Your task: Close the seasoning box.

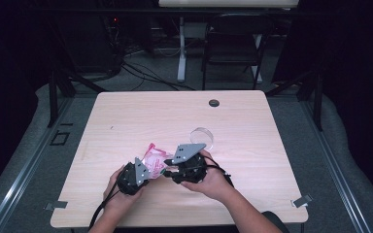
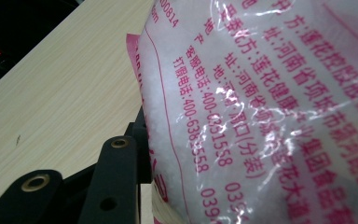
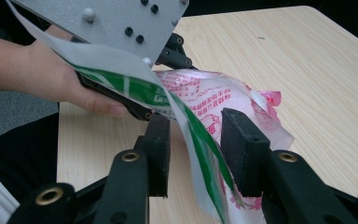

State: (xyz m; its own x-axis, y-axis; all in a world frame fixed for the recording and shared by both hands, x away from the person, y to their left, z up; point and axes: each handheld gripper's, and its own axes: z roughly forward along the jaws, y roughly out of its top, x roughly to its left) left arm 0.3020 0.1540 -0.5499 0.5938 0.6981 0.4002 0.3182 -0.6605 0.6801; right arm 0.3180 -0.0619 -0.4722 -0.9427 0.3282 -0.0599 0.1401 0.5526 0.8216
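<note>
The place reads as a lab or recording studio set up for data capture rather than a home or kitchen. A pale wood-grain table with rounded corners (image 1: 184,116) stands alone on grey carpet (image 1: 34,160), and dark curtains close off the space on both sides of it. Behind the table, black cables (image 1: 141,73) trail across the floor past a white desk leg (image 1: 181,53), and a black folding metal chair (image 1: 233,46) stands just beside that leg. Black metal stands (image 1: 54,92) rise at the table's far corners. Strips of tape (image 1: 56,205) mark the floor at the table's near corners.
</note>
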